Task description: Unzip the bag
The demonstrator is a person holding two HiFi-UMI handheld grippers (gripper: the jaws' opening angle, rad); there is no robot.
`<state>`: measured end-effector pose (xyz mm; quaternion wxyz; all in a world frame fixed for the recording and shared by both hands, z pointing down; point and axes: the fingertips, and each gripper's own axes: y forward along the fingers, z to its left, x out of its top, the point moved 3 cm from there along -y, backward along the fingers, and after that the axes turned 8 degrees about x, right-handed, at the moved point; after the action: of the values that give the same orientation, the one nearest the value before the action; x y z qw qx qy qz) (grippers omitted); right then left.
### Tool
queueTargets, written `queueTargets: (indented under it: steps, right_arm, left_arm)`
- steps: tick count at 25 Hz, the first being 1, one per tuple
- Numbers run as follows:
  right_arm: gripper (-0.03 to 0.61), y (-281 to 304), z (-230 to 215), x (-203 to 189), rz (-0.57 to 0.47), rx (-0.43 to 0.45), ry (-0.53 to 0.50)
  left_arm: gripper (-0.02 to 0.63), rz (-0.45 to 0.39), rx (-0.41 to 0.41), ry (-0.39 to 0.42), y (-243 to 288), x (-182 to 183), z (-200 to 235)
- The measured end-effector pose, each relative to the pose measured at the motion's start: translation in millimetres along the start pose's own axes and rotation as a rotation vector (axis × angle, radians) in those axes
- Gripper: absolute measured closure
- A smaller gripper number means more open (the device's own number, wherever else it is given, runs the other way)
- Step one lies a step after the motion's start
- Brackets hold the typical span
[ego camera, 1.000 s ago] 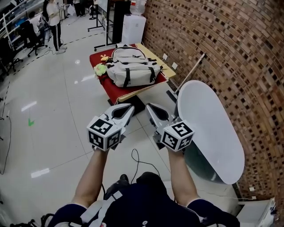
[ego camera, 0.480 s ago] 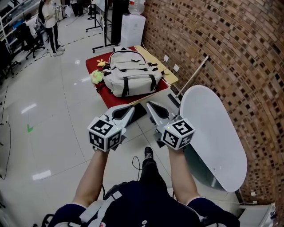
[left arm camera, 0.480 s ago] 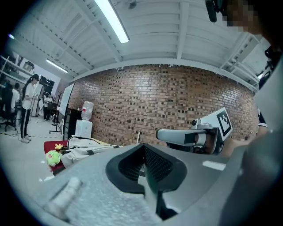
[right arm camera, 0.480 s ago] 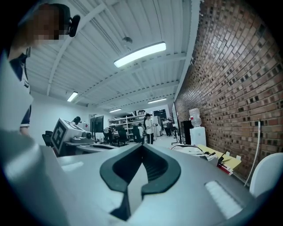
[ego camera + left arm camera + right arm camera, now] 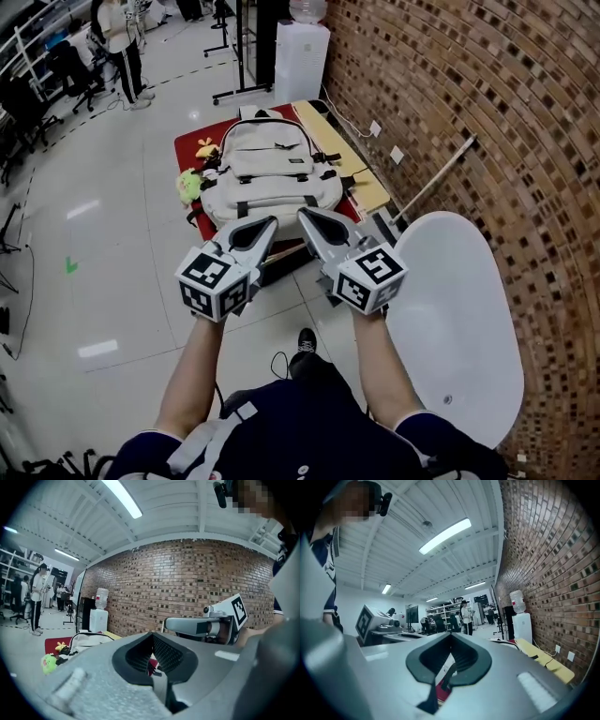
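2 plush toys (image 5: 192, 182) beside bag (image 5: 270, 173)

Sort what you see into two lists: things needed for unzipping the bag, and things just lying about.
For the job: bag; left gripper; right gripper.
Lying about: green toy; white oval panel; water dispenser; stick against the wall.

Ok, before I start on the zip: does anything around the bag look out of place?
Nothing stands out. The backpack lies flat on the red table, with soft toys beside it at its left edge. Nothing looks spilled or damaged.
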<state>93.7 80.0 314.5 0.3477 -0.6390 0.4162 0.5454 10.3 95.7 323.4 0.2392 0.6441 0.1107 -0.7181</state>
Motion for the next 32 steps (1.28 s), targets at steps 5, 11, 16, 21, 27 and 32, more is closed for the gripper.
queueTargets:
  steps: [5, 11, 16, 21, 27, 32]
  right_arm:
    - [0.574, 24, -57, 8, -0.009, 0.096, 0.039]
    - [0.574, 59, -95, 4, -0.001, 0.160, 0.075]
    - [0.574, 100, -112, -3, 0.028, 0.172, 0.077]
    - [0.574, 153, -127, -6, 0.094, 0.157, 0.031]
    - [0.574, 203, -143, -19, 0.182, 0.103, -0.001]
    - [0.574, 231, -165, -26, 0.224, 0.084, -0.009]
  left_arm:
    - [0.614, 0.031, 0.117, -0.012, 47, 8, 27]
    - [0.613, 0.076, 0.205, -0.007, 67, 8, 66]
    - [0.614, 0.099, 0.234, 0.017, 79, 9, 116]
    - [0.613, 0.119, 0.182, 0.011, 95, 9, 170]
    - [0.612, 0.164, 0.142, -0.006, 109, -14, 238]
    - [0.612, 0.202, 0.145, 0.001, 127, -24, 280]
